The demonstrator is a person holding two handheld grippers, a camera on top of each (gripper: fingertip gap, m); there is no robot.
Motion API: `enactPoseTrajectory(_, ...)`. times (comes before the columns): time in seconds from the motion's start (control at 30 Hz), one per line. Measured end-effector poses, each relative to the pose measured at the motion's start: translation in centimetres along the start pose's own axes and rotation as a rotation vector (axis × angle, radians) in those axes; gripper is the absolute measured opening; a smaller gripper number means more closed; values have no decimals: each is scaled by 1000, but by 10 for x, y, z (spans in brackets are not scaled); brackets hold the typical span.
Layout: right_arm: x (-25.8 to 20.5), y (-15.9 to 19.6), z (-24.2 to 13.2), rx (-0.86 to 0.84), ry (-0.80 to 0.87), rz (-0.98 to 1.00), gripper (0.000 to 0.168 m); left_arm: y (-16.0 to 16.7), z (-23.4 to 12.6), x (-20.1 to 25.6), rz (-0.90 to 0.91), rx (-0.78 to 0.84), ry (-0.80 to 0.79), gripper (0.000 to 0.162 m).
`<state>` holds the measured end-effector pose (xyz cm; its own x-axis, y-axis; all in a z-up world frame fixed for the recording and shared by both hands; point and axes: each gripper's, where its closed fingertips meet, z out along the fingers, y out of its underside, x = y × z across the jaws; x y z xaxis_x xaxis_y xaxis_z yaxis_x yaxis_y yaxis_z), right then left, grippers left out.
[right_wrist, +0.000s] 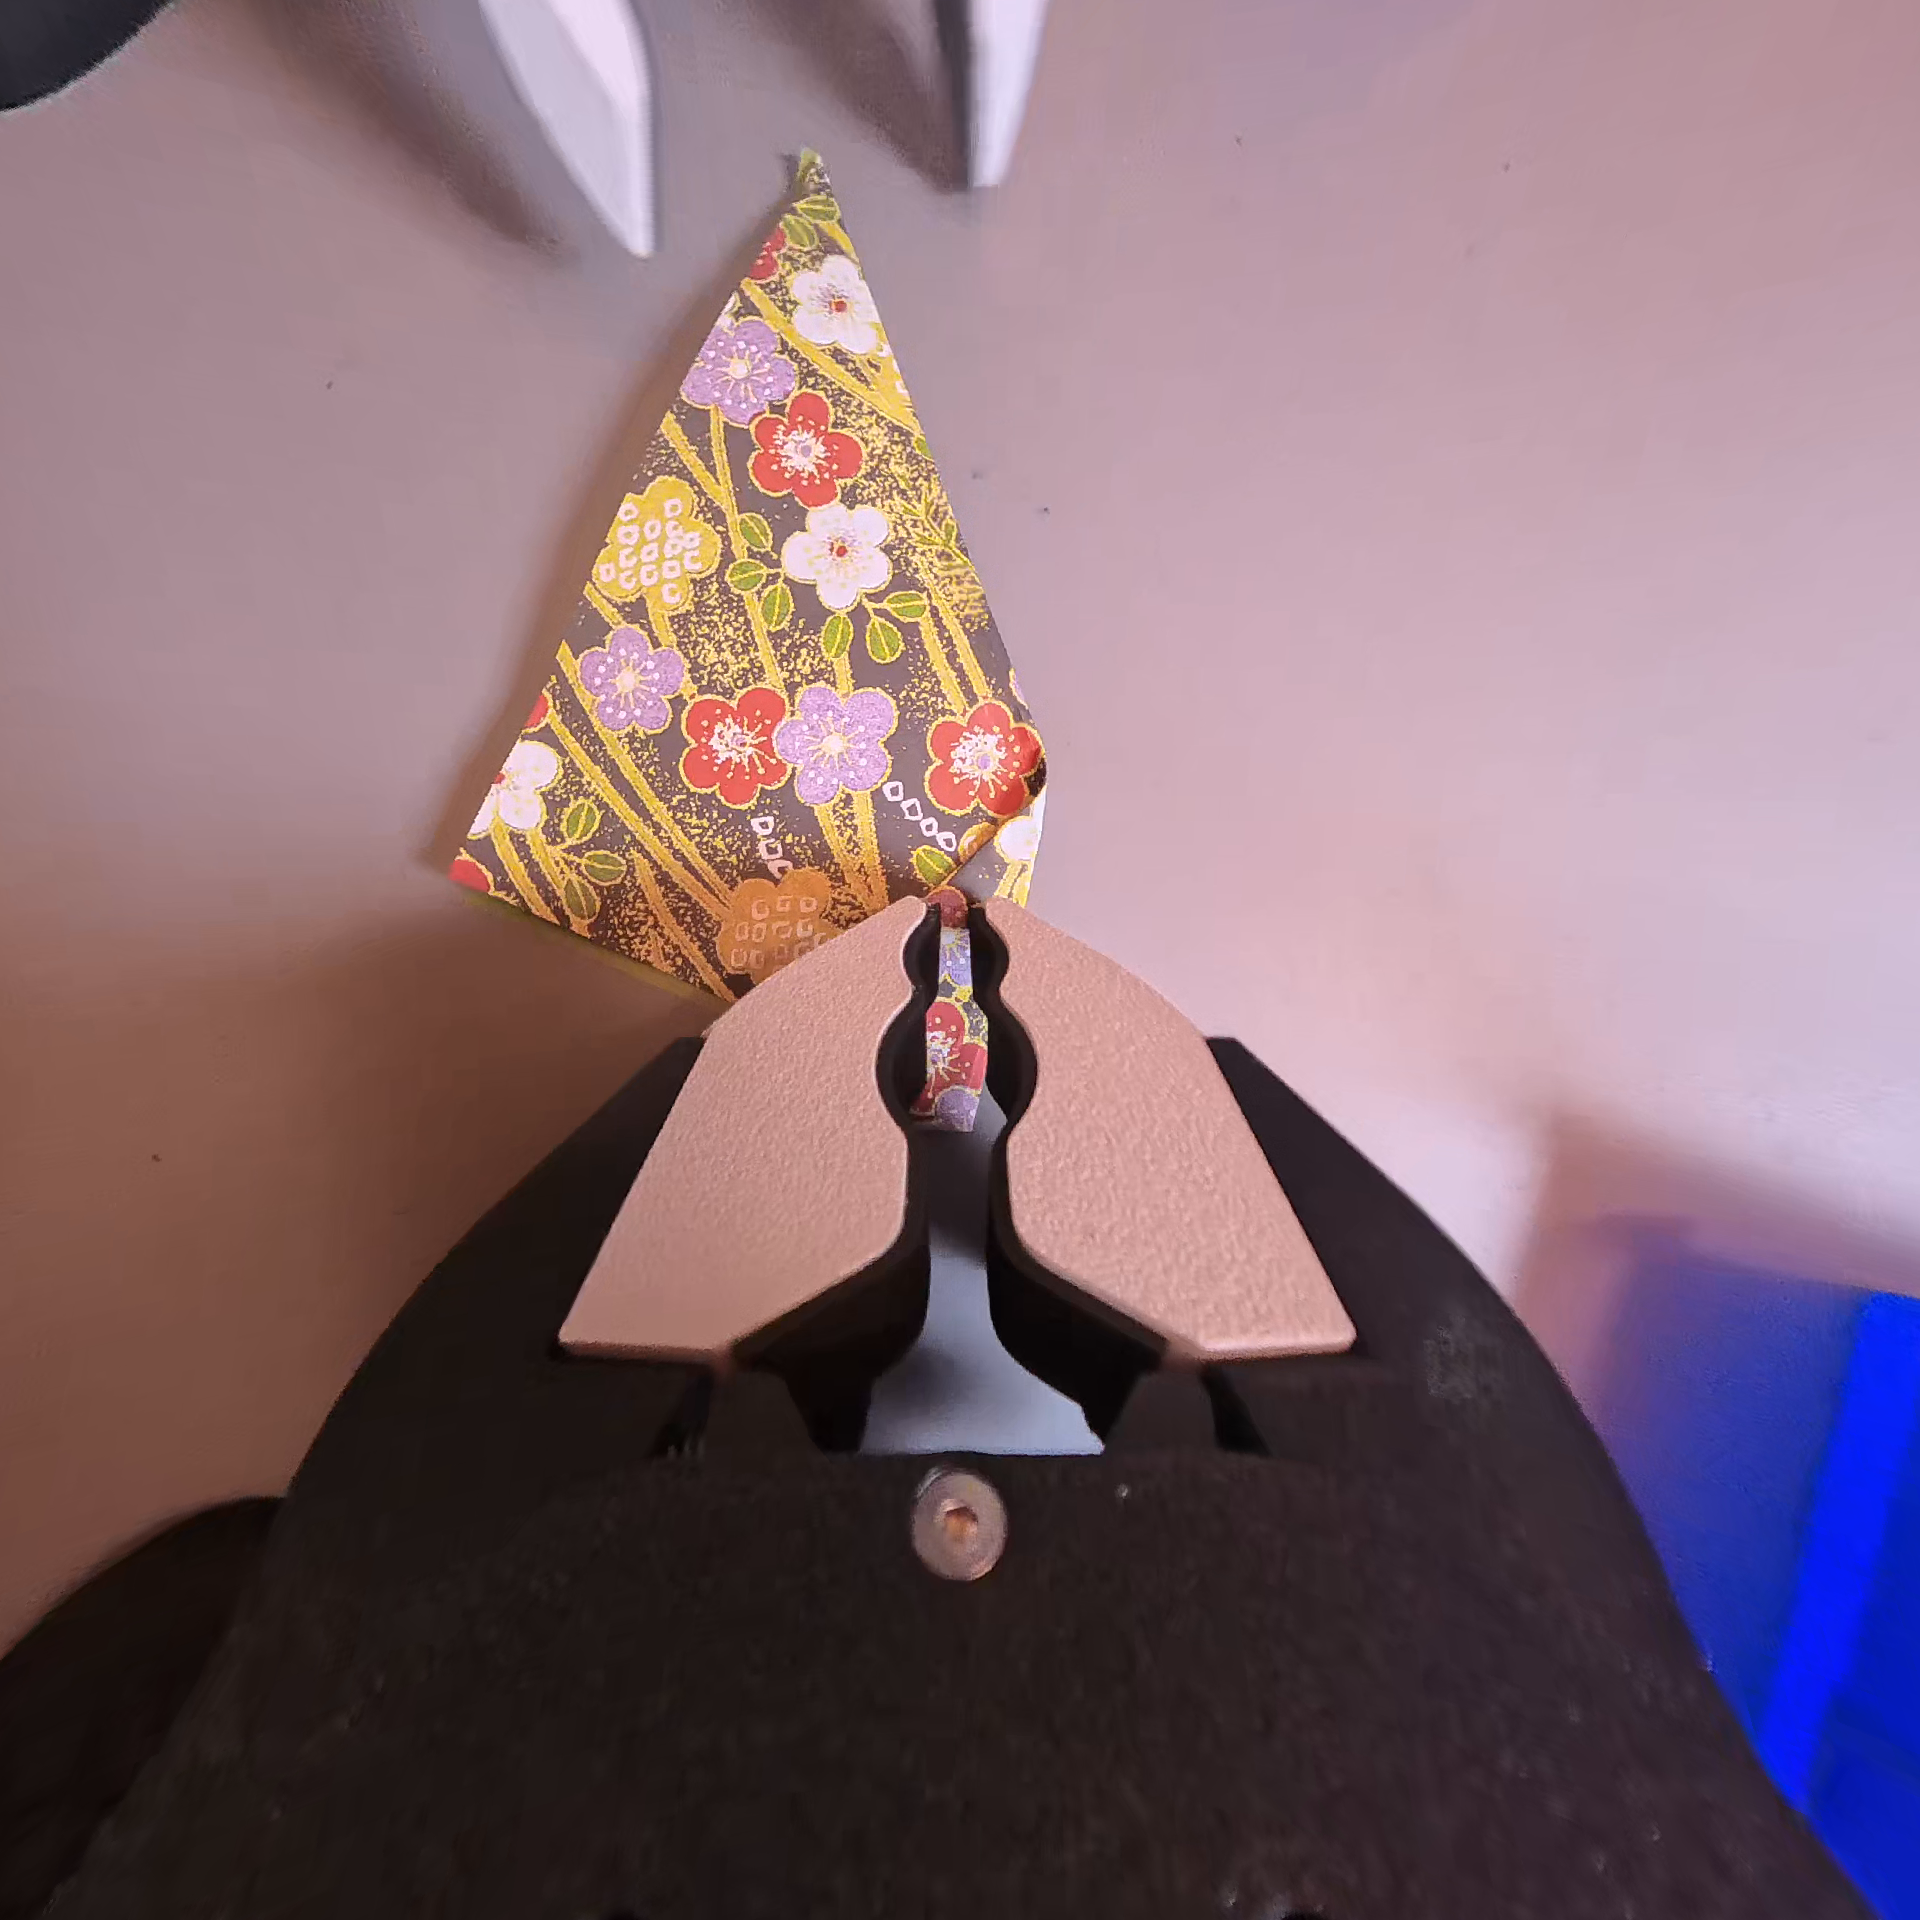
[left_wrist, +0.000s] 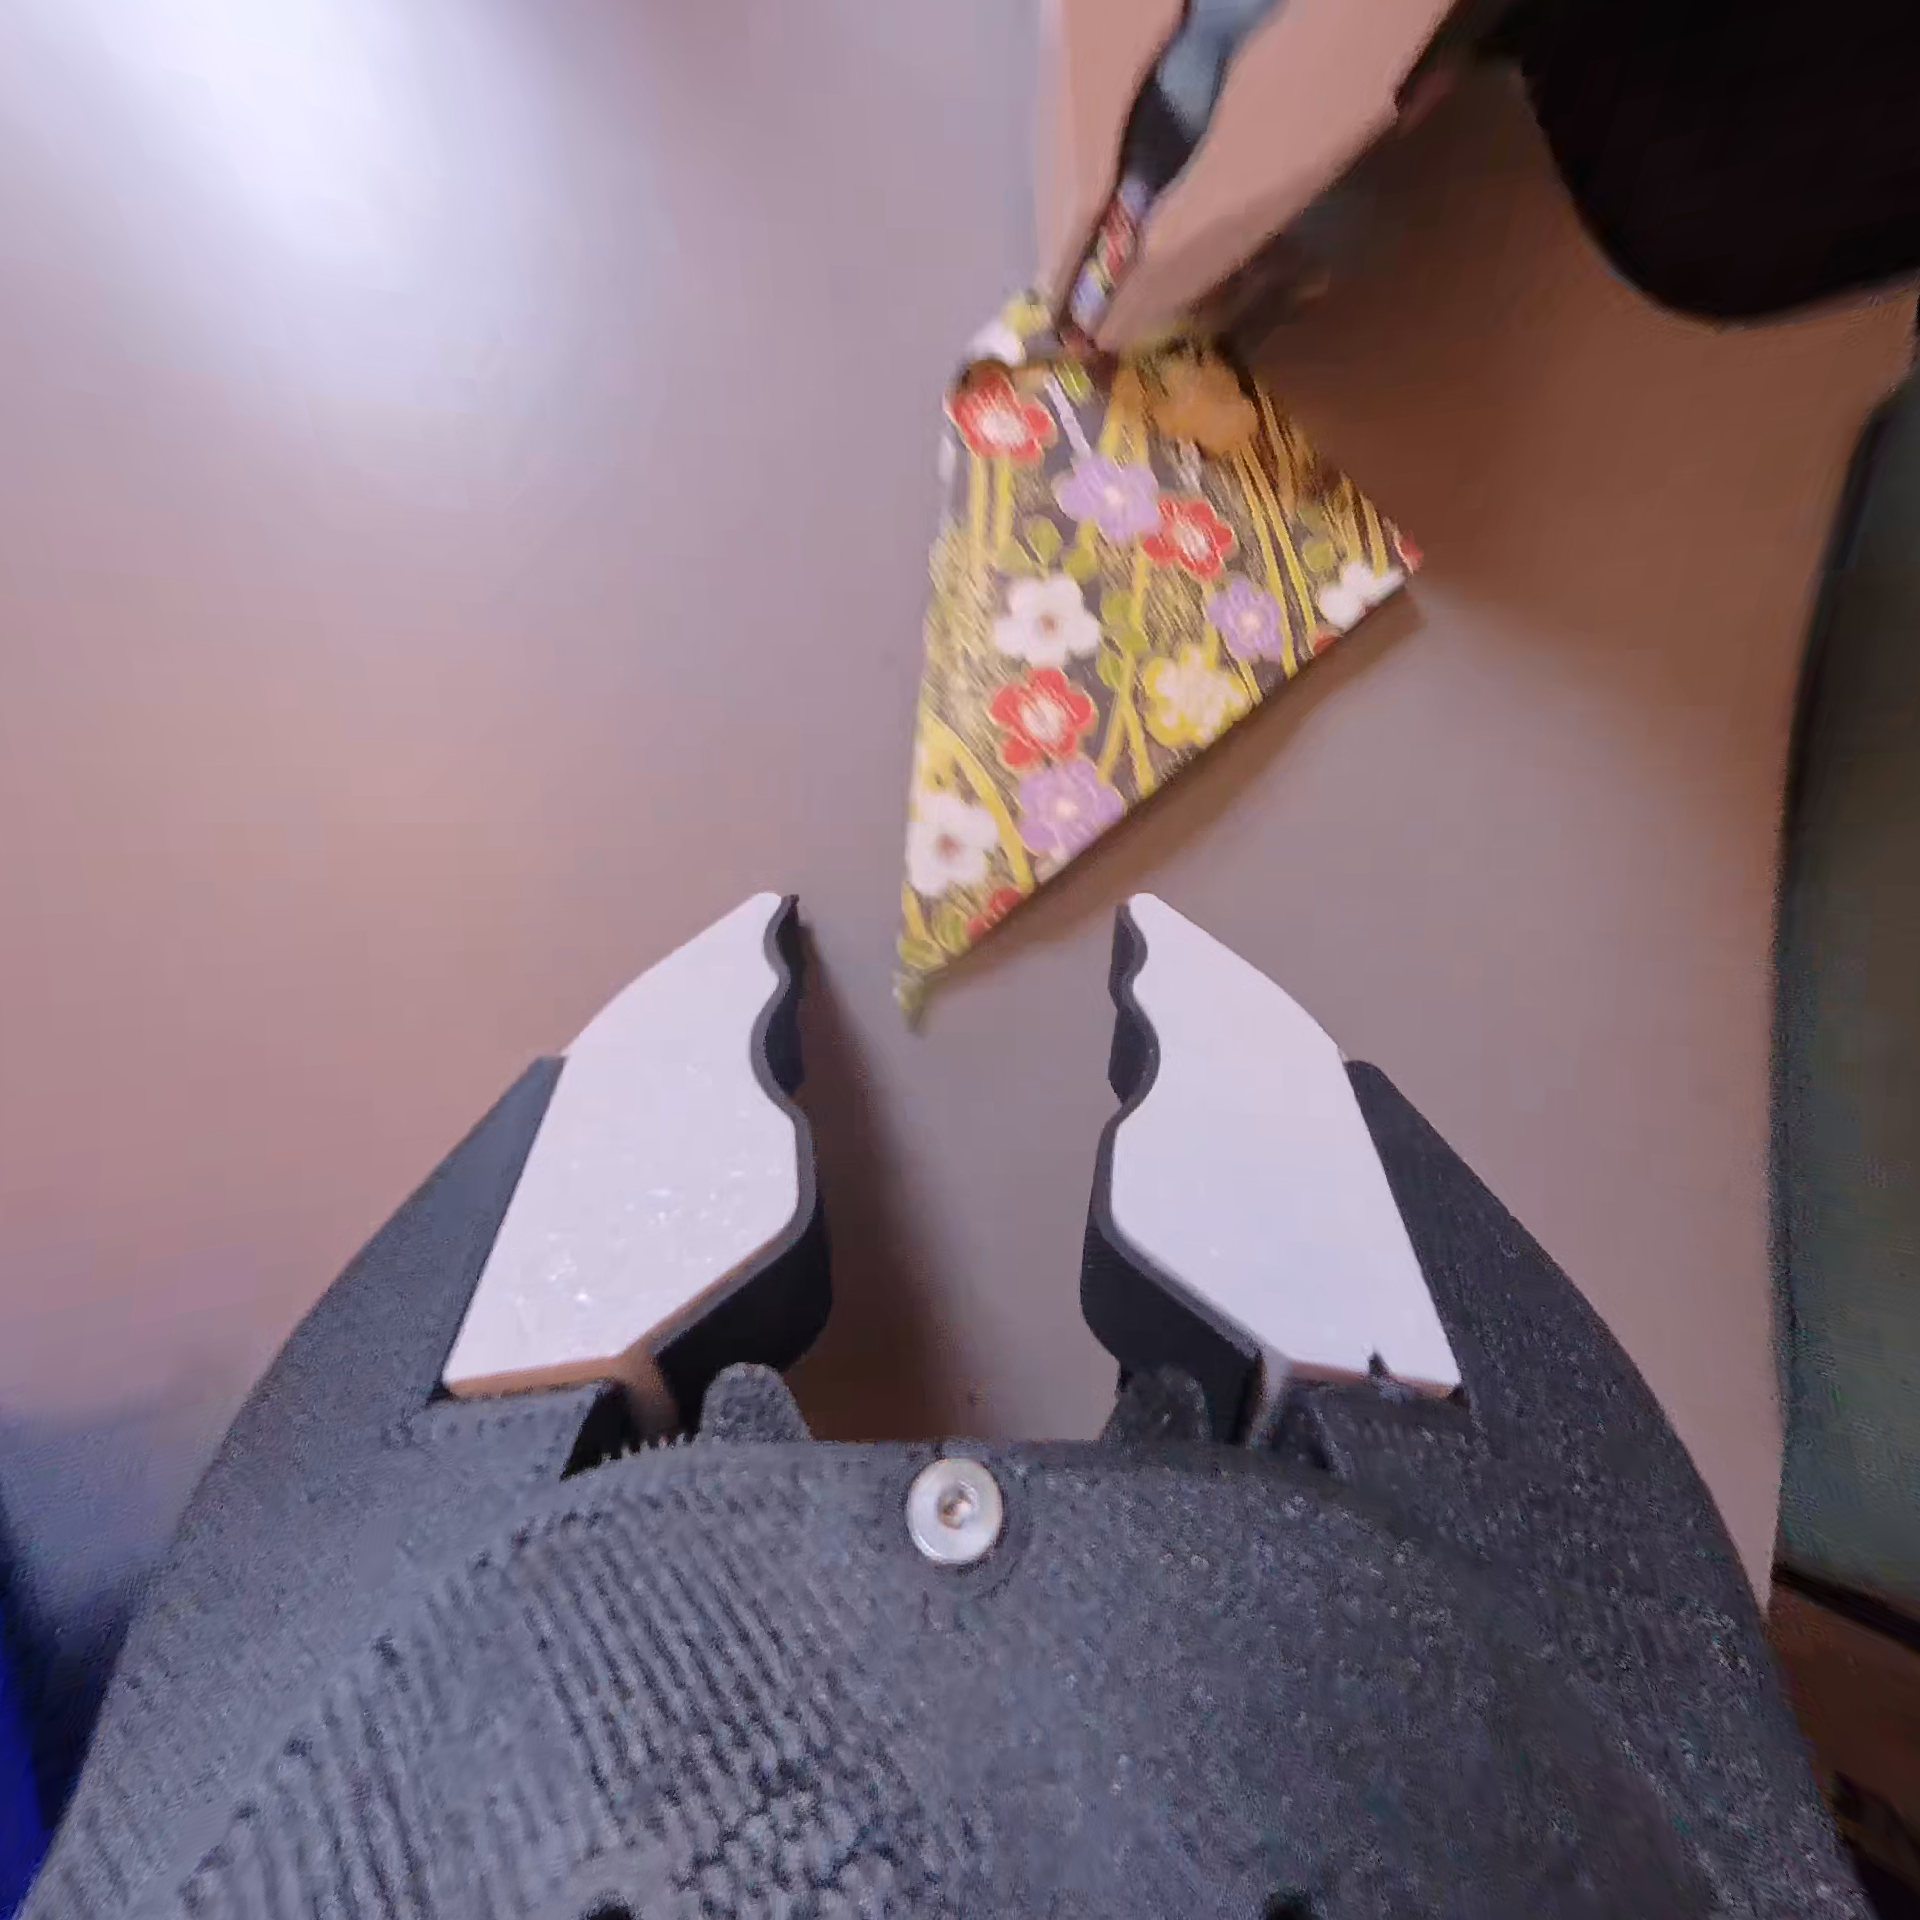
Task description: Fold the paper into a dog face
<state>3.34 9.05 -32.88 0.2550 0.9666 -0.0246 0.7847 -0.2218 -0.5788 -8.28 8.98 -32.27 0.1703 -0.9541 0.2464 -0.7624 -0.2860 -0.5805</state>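
Risk first: right gripper (right_wrist: 956, 914) pinches only a narrow upturned flap of the paper (right_wrist: 790, 644); a sideways pull could tear or skew the crease, judging by how little is caught. Left gripper (left_wrist: 956, 935) hovers with jaws apart and nothing between them, its tips just beside the paper's far point; closing off-line would likely crumple that tip. Paper lies on the table (left_wrist: 416, 623), folded to a pointed kite shape, mostly flat. Thin, crisp sheet, dark ground with gold streaks and red, white, purple blossoms. Table smooth, matte, grey.

Floral paper (right_wrist: 769, 665), folded into a pointed kite; one corner lifted.
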Motion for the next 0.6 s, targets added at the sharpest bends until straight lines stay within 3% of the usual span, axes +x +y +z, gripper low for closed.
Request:
enactPoseTrajectory(0.17,-1,3,-2,-7,4,34,5,13,-3,-5,120,-46,-139,27)
enactPoseTrajectory(0.33,-2,5,-4,-12,7,59,5,11,-1,-7,174,-83,-139,7)
enactPoseTrajectory(0.6,-4,6,-5,11,-5,96,8,9,-2,-7,216,-60,-177,1)
